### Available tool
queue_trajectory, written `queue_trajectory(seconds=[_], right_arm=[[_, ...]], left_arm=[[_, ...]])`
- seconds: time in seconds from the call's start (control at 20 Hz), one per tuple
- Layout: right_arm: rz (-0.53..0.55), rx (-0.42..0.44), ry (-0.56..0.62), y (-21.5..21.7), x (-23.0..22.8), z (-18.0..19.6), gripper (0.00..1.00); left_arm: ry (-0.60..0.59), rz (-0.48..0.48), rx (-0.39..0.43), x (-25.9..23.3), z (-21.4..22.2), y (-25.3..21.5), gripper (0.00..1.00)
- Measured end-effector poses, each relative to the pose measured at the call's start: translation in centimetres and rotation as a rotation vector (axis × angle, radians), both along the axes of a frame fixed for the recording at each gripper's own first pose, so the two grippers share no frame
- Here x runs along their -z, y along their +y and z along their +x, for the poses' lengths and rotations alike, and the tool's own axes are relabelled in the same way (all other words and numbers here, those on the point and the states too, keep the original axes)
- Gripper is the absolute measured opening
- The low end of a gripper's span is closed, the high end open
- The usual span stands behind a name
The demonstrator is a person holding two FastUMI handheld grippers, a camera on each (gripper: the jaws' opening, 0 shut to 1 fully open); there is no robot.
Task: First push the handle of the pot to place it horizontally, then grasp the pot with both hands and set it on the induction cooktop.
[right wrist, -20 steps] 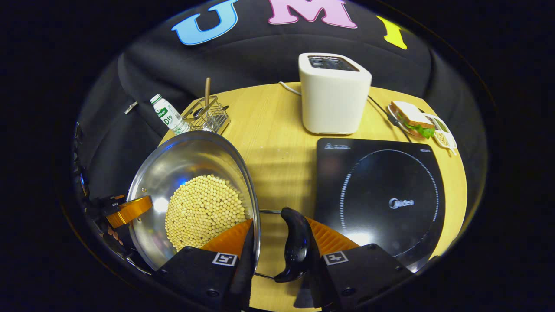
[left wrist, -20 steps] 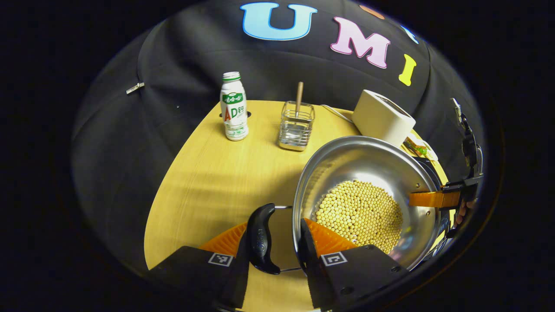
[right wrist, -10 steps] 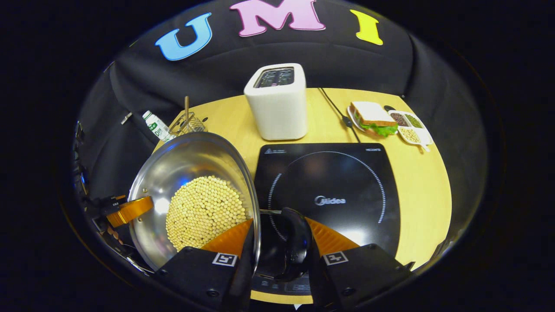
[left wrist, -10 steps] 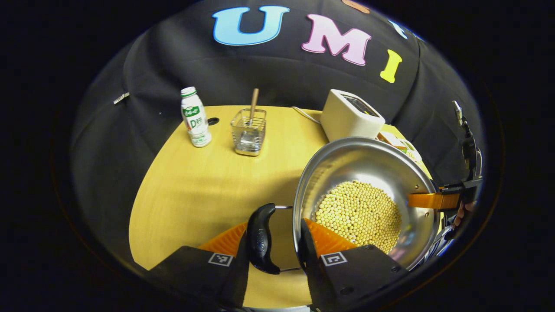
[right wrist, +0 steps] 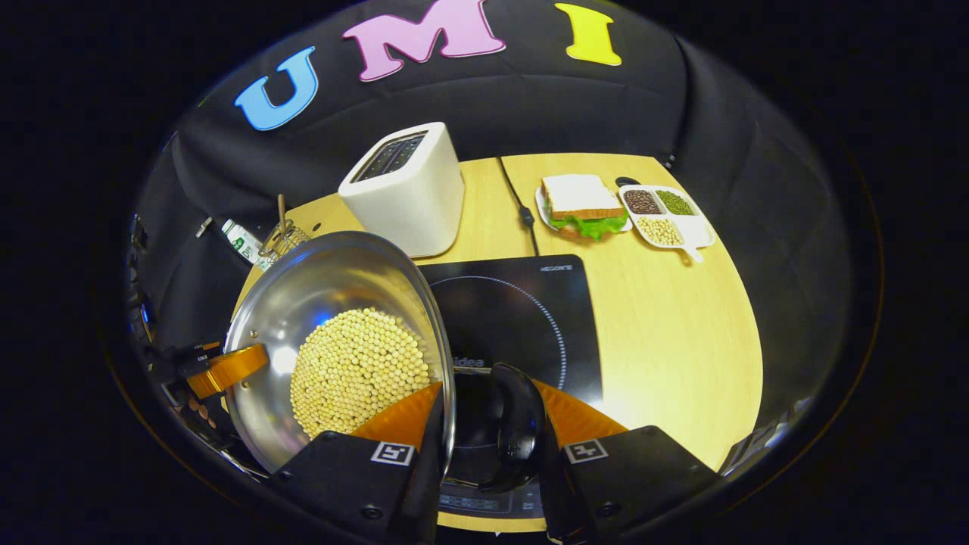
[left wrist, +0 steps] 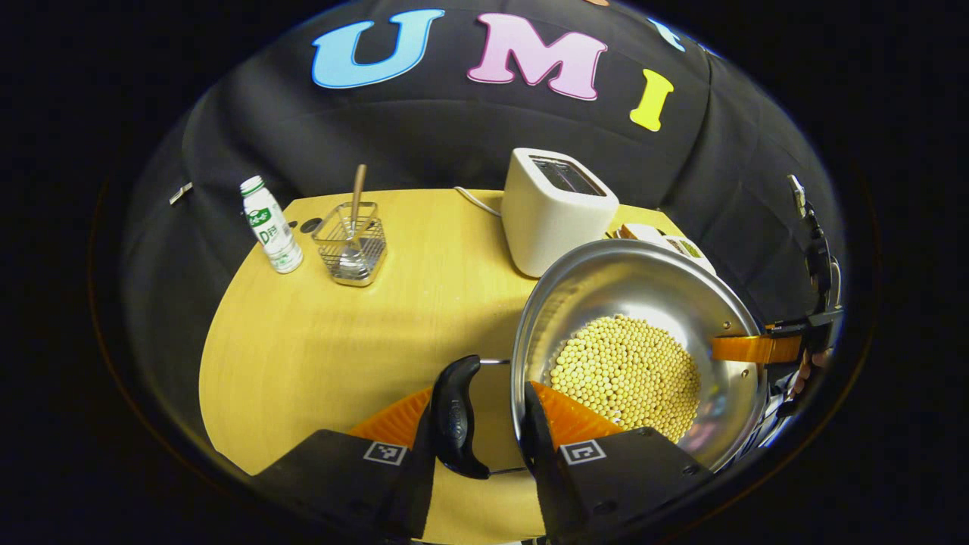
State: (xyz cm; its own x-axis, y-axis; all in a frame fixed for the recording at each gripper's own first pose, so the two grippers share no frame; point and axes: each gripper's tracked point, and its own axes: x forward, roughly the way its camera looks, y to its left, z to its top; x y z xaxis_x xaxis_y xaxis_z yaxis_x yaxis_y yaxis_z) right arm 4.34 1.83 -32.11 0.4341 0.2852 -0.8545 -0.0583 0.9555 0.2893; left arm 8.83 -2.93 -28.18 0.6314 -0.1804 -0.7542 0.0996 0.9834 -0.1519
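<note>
A yellow wooden bench [left wrist: 318, 341] stands against black booth cloth; on it a bottle [left wrist: 271, 235], a wire holder [left wrist: 350, 244] with a wooden stick, a toaster [right wrist: 405, 189], a sandwich plate [right wrist: 581, 203] and a divided dish [right wrist: 666, 214] of beans; the pot [right wrist: 341, 341], filled with pale beans, hangs over the near left part of the cooktop [right wrist: 515, 318]; the left gripper [left wrist: 484, 412] pinches one pot handle [left wrist: 454, 416]; the right gripper [right wrist: 488, 424] pinches the other, partly hiding the cooktop's panel.

We see a white toaster [right wrist: 401, 189] on the table [right wrist: 681, 333]; beside it a sandwich plate [right wrist: 581, 203]; a bottle [left wrist: 271, 236] near a wire basket [left wrist: 350, 246].
</note>
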Motion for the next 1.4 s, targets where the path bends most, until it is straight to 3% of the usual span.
queue_trajectory(seconds=[0.35, 0.4, 0.45, 0.65, 1.4], right_arm=[[0.003, 0.009, 0.020, -4.5, 2.2, 1.8, 0.57], [0.004, 0.008, 0.023, -4.9, 2.5, 2.1, 0.52], [0.005, 0.006, 0.027, -5.3, 2.8, 2.5, 0.57], [0.003, 0.004, 0.041, -6.2, 4.2, 3.2, 0.57], [0.023, 0.017, 0.051, -7.3, 5.7, 3.7, 0.57]], left_arm=[[0.013, 0.000, 0.009, 1.3, 1.9, -5.0, 0.59], [0.015, 0.000, 0.007, 1.5, 2.2, -5.5, 0.59], [0.016, 0.002, 0.006, 1.8, 2.4, -6.0, 0.59], [0.022, 0.002, 0.008, 2.9, 3.5, -7.4, 0.59], [0.012, 0.000, 0.004, 2.8, 3.9, -7.6, 0.59]])
